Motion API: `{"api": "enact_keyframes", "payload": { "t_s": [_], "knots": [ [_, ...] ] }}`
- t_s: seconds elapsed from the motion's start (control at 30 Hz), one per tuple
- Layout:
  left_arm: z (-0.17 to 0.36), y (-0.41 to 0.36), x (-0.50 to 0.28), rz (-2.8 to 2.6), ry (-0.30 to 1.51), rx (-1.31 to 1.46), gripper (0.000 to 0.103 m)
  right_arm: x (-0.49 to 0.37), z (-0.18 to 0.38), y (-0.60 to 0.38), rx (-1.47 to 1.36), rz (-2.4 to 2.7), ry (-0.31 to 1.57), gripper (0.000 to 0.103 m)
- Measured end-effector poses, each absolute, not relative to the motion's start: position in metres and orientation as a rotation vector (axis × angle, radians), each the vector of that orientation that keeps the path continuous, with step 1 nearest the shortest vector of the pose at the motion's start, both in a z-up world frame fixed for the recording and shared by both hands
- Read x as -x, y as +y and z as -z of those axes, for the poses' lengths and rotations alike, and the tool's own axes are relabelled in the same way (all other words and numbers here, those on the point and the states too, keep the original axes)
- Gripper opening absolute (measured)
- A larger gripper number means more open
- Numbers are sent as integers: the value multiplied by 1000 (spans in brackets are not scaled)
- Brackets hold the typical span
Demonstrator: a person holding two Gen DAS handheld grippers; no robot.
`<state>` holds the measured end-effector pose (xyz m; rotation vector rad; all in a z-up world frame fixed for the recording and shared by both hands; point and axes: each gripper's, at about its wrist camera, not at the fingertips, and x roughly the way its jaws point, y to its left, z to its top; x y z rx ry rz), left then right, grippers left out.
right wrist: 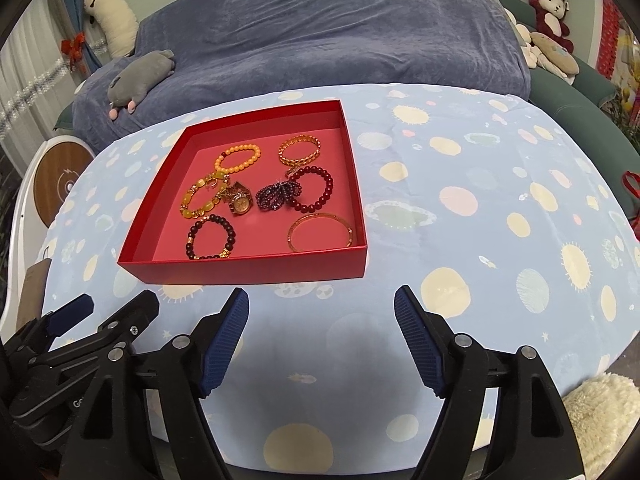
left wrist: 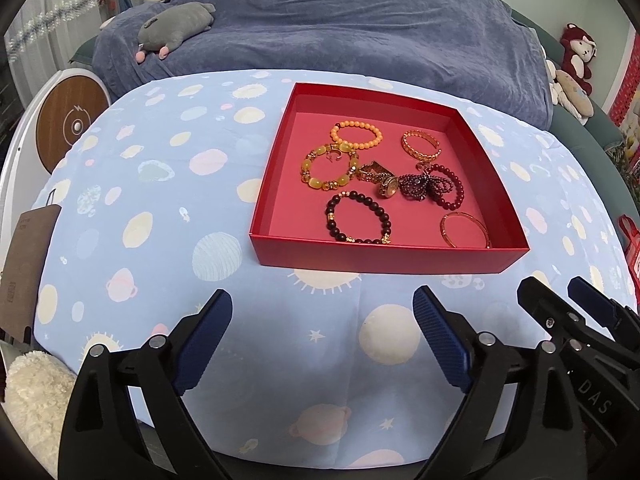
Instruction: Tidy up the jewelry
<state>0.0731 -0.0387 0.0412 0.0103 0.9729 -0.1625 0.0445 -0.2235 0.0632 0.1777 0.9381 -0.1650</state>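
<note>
My table [left wrist: 168,208] wears a pale blue cloth printed with planets and stars. Behind it, at twelve o'clock, stands a sofa [left wrist: 360,32] draped in a grey-blue blanket, with a grey plush animal [left wrist: 172,26] lying on it at about eleven. A red box [left wrist: 384,254] sits on the cloth ahead of both tools, holding the jewelry: an orange bead bracelet [left wrist: 356,134], a gold chain bangle [left wrist: 421,145], a yellow stone bracelet [left wrist: 330,166], a gold watch [left wrist: 380,182], dark red beads [left wrist: 450,186], a black bead bracelet [left wrist: 358,220] and a thin gold bangle [left wrist: 466,230].

My left tool [left wrist: 322,312] gapes wide, empty, above bare cloth; my right tool [right wrist: 322,308] likewise. Only the left view shows a brown tag [left wrist: 28,268] at nine o'clock; only the right view shows a white plush toy [right wrist: 114,16] by the curtain at eleven.
</note>
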Motion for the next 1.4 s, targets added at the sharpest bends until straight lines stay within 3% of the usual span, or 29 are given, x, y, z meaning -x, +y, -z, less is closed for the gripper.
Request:
{"api": "enact_keyframes", "payload": {
  "t_s": [0.23, 0.4, 0.7, 0.73, 0.77, 1.4],
  "knots": [
    [-48, -37, -70, 147, 957, -2, 90, -39, -67, -226, -181, 164, 932, 74],
    [-52, -33, -69, 138, 949, 24, 91, -34, -67, -231, -228, 164, 914, 83],
    [-57, -34, -62, 111, 917, 3, 95, -27, -70, -227, -184, 184, 888, 86],
    [-57, -34, -61, 103, 911, 3, 96, -27, -70, -228, -187, 187, 890, 88],
    [-58, -33, -61, 93, 906, -2, 96, -26, -70, -229, -192, 189, 893, 97],
    [-58, -34, -56, 98, 907, -34, 96, -19, -69, -235, -208, 210, 886, 96]
  ]
}}
